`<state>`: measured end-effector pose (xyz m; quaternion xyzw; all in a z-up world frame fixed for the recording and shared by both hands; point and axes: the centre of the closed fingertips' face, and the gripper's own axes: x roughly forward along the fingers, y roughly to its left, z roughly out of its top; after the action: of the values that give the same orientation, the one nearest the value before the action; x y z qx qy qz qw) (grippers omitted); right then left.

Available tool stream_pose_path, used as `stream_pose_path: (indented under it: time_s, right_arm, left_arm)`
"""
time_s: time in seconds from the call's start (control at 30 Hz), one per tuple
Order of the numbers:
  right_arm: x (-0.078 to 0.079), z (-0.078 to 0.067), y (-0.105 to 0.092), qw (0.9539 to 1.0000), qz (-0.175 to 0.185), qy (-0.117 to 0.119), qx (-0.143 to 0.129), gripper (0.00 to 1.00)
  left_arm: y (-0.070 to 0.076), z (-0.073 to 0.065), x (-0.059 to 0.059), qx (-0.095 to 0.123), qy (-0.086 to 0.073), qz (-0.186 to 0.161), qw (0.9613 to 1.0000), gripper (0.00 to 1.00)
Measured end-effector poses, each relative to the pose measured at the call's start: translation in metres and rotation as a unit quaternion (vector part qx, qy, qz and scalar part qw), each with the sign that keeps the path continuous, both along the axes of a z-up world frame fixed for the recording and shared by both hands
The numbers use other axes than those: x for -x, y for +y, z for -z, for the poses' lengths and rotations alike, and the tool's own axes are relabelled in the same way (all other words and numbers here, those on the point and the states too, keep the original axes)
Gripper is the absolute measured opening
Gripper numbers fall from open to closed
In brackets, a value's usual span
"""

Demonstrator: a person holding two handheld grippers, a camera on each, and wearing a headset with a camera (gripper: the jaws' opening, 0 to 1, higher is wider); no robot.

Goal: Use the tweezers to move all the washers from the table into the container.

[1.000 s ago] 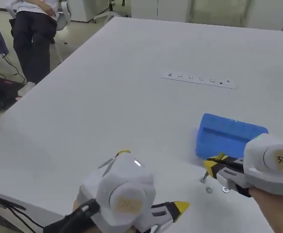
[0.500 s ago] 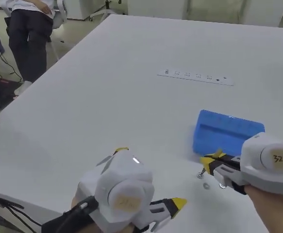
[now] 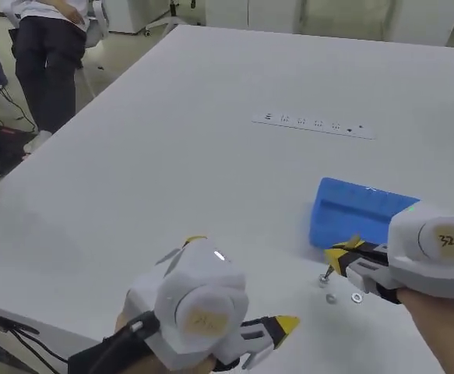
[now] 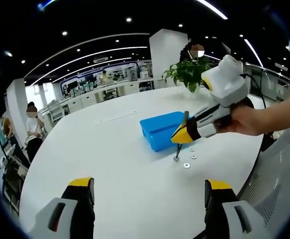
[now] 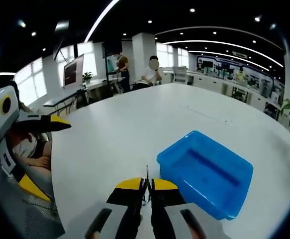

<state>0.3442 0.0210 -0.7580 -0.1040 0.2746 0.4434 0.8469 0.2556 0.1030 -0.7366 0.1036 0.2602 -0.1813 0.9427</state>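
White worktop (image 3: 172, 156) looks as it did a second ago; the small shift of the scene is my headset moving. Blue container (image 3: 355, 212) sits at the near right of it, in the same spot as half a second ago. Left gripper (image 3: 241, 282) hangs low at the near edge, much where it was, jaws spread wide with nothing between them. Right gripper (image 3: 337, 255) is just beside the container's near wall, clenched on the tweezers (image 3: 327, 273). Against the container it has moved slightly up the head view since half a second ago, so the right-hand washer it partly hid now lies clear. The tweezers point down to the worktop just in front of the container, tip about where it was; I cannot tell whether it grips anything. Washers (image 3: 331, 298) lie loose on the worktop just beside that tip; the left gripper view shows three.
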Motion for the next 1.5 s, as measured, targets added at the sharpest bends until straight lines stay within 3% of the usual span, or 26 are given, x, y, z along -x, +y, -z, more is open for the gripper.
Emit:
stream_pose_path:
  time_s: [0.23,0.43,0.57,0.7,0.83,1.07,1.13,1.37,1.5]
  right_arm:
    - [-0.010,-0.030,0.000,0.9992,0.013,-0.006,-0.037,0.02]
    - [-0.024,-0.053,0.001,0.9978,0.026,-0.034,-0.051,0.02]
    - [-0.039,-0.059,0.000,0.9964,0.040,-0.048,-0.056,0.02]
    - [-0.054,-0.056,-0.002,0.9956,0.056,-0.049,-0.057,0.03]
    - [-0.064,-0.039,-0.005,0.9963,0.065,-0.044,-0.037,0.03]
    - [-0.062,-0.007,-0.011,0.9975,0.067,-0.023,-0.003,0.03]
    - [-0.061,-0.001,-0.013,0.9975,0.069,-0.017,0.001,0.03]
    - [-0.061,0.009,-0.015,0.9971,0.075,-0.006,0.010,0.03]
    - [-0.062,0.006,-0.015,0.9970,0.077,-0.007,0.006,0.03]
  left_arm:
    - [-0.001,0.000,0.000,0.003,-0.002,0.002,1.0000,0.94]
    - [0.000,0.000,-0.001,0.006,0.000,-0.001,1.0000,0.95]
    - [-0.001,0.001,0.000,0.002,0.001,0.001,1.0000,0.95]
    - [0.000,0.002,0.000,0.001,0.004,0.000,1.0000,0.95]
    - [0.000,0.002,0.000,0.001,0.005,0.001,1.0000,0.95]
    - [0.001,0.001,0.000,-0.002,0.001,-0.001,1.0000,0.95]
    - [0.000,0.003,0.000,-0.002,0.007,0.000,1.0000,0.96]
    - [-0.005,0.006,0.003,-0.015,0.010,0.015,0.9997,0.95]
    - [-0.005,0.006,0.003,-0.017,0.011,0.016,0.9997,0.94]
